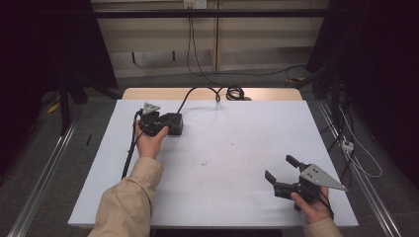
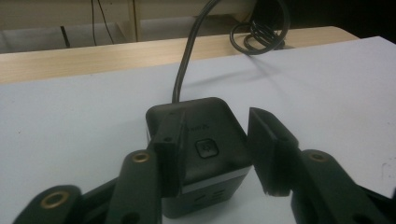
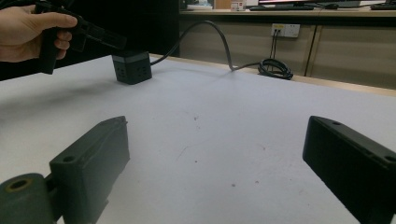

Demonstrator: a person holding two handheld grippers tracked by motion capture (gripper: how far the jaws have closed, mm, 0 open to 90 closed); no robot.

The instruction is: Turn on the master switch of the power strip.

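A black cube-shaped power socket (image 1: 174, 123) with a grey band and a top button (image 2: 208, 148) sits at the table's far left. Its thick black cable (image 1: 195, 91) runs toward the back. My left gripper (image 1: 162, 126) is at the cube, and in the left gripper view its jaws (image 2: 215, 122) stand apart on either side of the cube's top, without a clear squeeze. In the right gripper view the left gripper (image 3: 100, 38) hovers just over the cube (image 3: 132, 66). My right gripper (image 1: 279, 167) rests open near the front right, with nothing between its fingers (image 3: 217, 128).
The white table top (image 1: 227, 148) has a few small specks. The cable ends in a coil (image 1: 233, 92) on the wooden strip (image 1: 276, 94) behind the table. Cabinets and loose wires stand farther back, and metal rails run along both sides.
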